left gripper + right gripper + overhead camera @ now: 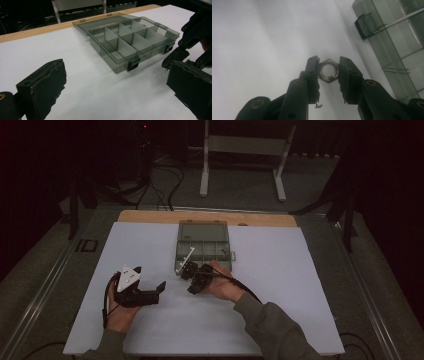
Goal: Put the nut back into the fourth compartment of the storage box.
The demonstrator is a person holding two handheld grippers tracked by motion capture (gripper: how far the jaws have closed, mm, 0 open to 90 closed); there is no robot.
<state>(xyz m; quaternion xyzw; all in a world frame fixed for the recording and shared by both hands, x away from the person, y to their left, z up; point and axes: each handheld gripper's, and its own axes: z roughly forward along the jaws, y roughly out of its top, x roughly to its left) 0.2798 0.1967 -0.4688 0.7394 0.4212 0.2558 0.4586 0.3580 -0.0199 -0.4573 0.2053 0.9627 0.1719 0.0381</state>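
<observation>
While the right claw (329, 72) is clamped on a metal nut (328, 70), pinching it across two of its flat sides just above the white desk (280, 270), the step in hand looks like carrying that nut to the open sorting box (204, 246). In the high view the right claw sits at the box's near edge, close to its left latch, so the nut is beside the box and not yet over any compartment. The compartments seen in the left gripper view look empty. The next move calls for lifting the nut over the near wall, centring it above one compartment, then parting the grip to drop it in. The left claw (150, 287) rests on the desk well left of the box, spread apart and holding nothing.
</observation>
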